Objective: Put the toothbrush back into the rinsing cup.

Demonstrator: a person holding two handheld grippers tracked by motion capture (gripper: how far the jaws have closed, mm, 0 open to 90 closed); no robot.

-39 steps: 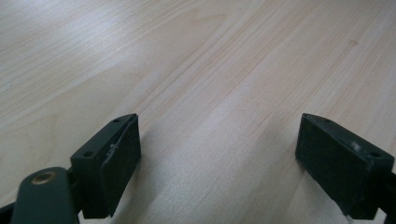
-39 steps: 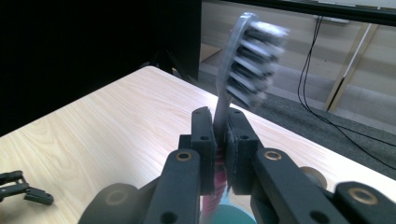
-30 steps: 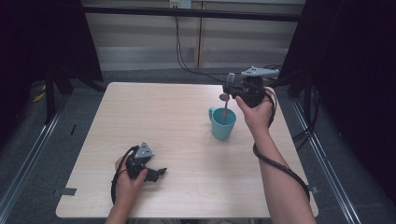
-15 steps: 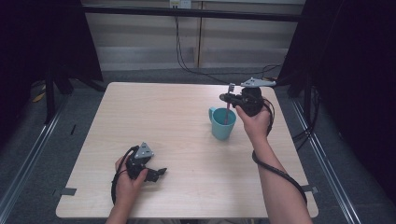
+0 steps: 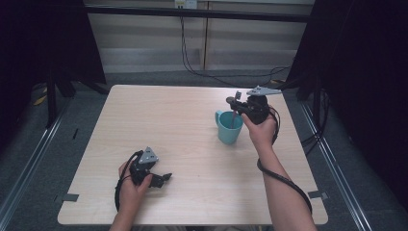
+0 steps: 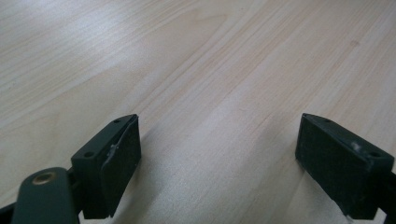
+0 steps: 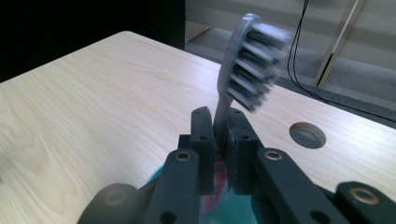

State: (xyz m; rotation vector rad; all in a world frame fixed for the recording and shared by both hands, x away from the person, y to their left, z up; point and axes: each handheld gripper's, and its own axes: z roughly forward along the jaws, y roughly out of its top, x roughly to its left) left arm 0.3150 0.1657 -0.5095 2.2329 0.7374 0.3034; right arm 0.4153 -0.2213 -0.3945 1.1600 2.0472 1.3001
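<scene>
A teal cup (image 5: 229, 126) stands upright on the right half of the wooden table (image 5: 183, 115). A toothbrush (image 7: 243, 65) with a grey bristle head and a pink handle stands in the cup, head up. My right gripper (image 5: 234, 102) is shut on its neck just above the cup's rim (image 7: 156, 176). The pink handle (image 5: 233, 119) dips into the cup. My left gripper (image 5: 163, 179) rests low over the table near the front left, open, with bare wood between its fingers (image 6: 116, 158).
A round cable hole (image 7: 307, 135) is cut in the tabletop beyond the cup. Black curtains hang at both sides and cables (image 5: 192, 57) trail on the floor behind the table. Rails (image 5: 33, 159) run along the floor on the left.
My right gripper with the toothbrush has moved slightly toward the near side and lower over the cup. The left hand has stayed still.
</scene>
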